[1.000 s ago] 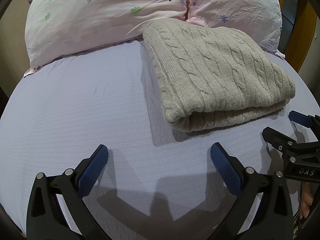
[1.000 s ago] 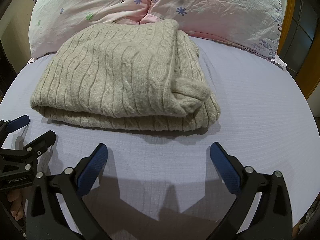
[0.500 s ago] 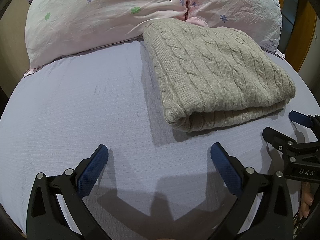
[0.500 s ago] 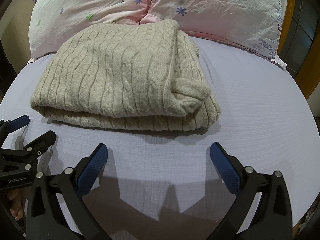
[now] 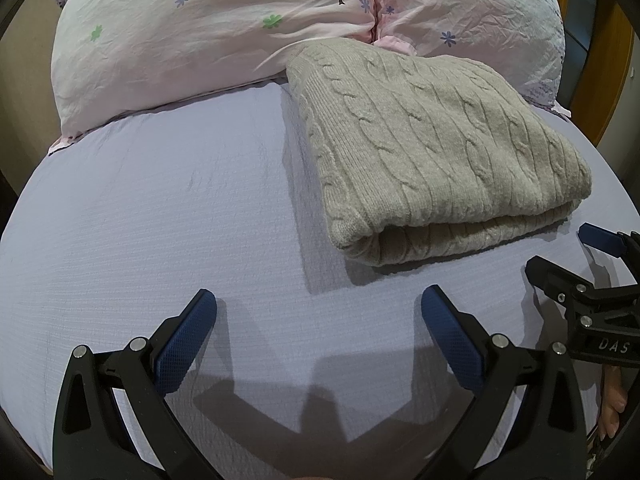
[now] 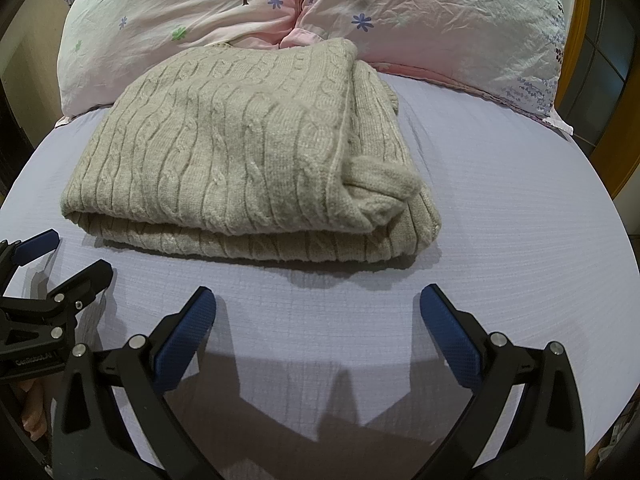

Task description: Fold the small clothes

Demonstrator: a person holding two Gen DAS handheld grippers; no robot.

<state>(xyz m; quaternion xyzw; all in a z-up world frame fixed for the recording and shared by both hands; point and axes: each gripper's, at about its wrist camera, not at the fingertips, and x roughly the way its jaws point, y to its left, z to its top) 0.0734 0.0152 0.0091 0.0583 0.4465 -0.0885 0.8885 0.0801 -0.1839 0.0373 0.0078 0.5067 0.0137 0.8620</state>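
I see a soft beige sweater [image 5: 432,152] lying folded on the bed sheet [image 5: 160,220]. It has a twisty rope pattern knitted into it. The sweater is folded in half, so 1 layer sits on top of the other, and the fold faces my grippers. From the right wrist camera I see a rolled sleeve end [image 6: 384,178] poking out on the sweater's right side. The far edge of the sweater touches the 2 pink pillows [image 6: 280,12] at the head of the bed. The pillows have little flowers and a tree printed on them.

My left gripper [image 5: 318,308] hangs over the bare sheet, near the sweater's front left corner but not touching it. Its 2 blue pads [image 5: 188,344] are wide apart and hold nothing.

My right gripper [image 6: 318,308] hangs over the sheet too, just in front of the sweater's folded edge. Its jaws are also wide apart and hold nothing.

The 2 grippers sit side by side. Each camera sees the other gripper at the edge of its view. Dark shadows of the grippers fall on the sheet below them.
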